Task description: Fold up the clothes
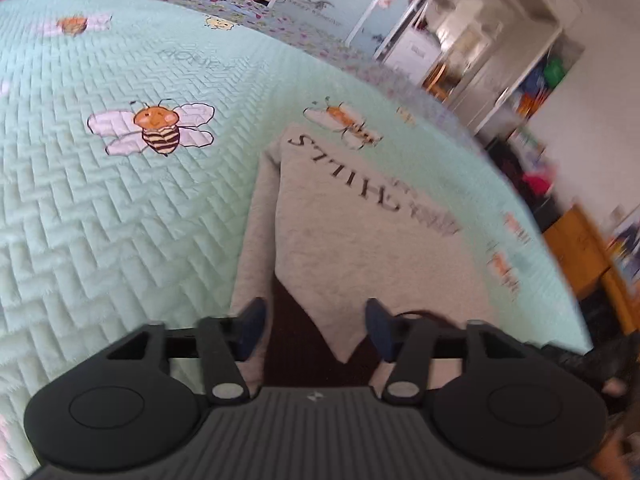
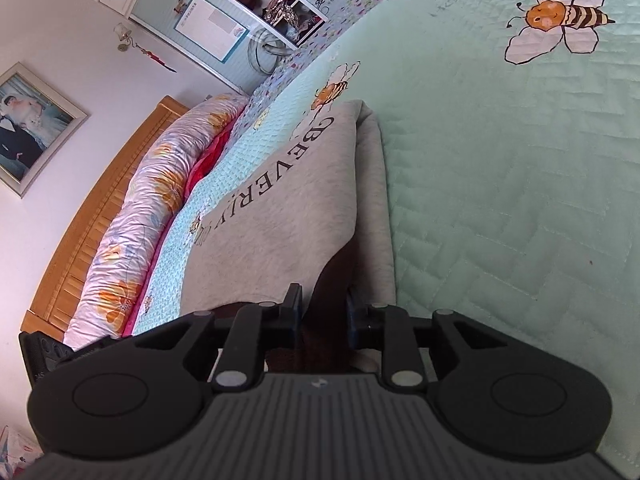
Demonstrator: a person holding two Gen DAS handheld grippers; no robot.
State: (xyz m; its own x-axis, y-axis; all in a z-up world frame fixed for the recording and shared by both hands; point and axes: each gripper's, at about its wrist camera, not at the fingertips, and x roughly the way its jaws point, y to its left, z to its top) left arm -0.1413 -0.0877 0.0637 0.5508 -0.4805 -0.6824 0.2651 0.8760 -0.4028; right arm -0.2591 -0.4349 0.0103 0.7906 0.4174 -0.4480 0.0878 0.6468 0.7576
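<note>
Mint quilted bedspread [image 1: 120,220] with bee prints carries the grey sweatshirt [image 1: 360,248], folded into a long strip running straight ahead of both tongs, toward the bed's far edge. Left tongs [image 1: 316,330] stand spread around a fabric corner – right tongs [image 2: 322,312] pinch dark fabric at the near end. Lettering reads "BEVERLY" and "HILLS"; wall décor reads "SWEET WEDDING".

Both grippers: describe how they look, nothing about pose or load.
The left gripper and right gripper match: matte black ribbed bodies, two round side discs, black linkage arms with silver pivot pins, a small pale logo mid-body, and dark blue finger pads. No cables or sleeves show.
</note>
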